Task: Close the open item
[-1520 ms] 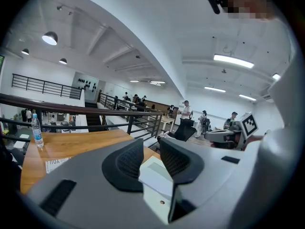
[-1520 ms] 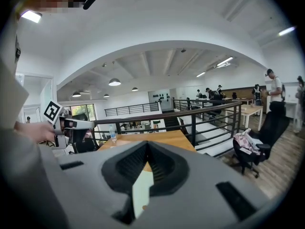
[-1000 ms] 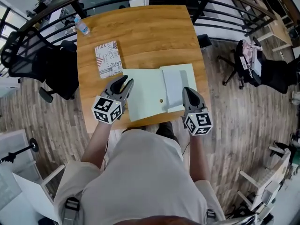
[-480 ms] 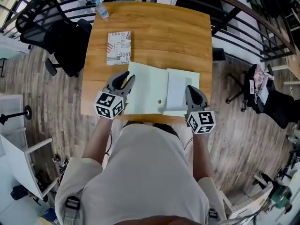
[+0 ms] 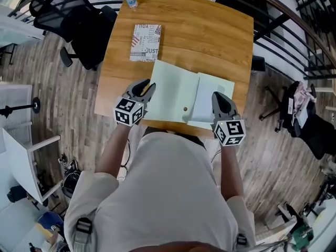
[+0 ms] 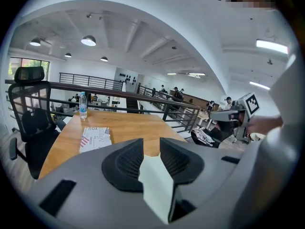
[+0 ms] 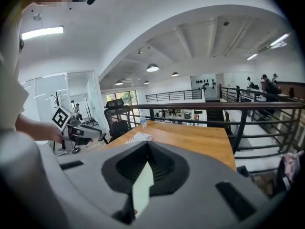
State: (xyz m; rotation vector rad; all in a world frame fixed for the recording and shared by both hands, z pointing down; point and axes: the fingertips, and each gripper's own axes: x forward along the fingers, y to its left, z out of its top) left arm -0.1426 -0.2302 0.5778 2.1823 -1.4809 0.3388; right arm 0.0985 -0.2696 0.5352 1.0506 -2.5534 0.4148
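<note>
Right, my left claw [image 5: 146, 90] is clamped on the outer edge of the left cover of the pale green folder [image 5: 176, 96], and my right claw [image 5: 218, 97] is pinching the right leaf's edge, one grip per side so I can swing one half over the other. It lies spread open at the near edge of the tabletop [image 5: 199, 30]. Compared with a second ago, little has changed: same flat spread, both claws on the same edges.

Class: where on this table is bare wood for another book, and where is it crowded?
Free: far right of the table, beyond the green folder, right of the patterned booklet. Crowded: near edge, where left hand-held gripper and right hand-held gripper clamp it.
</note>
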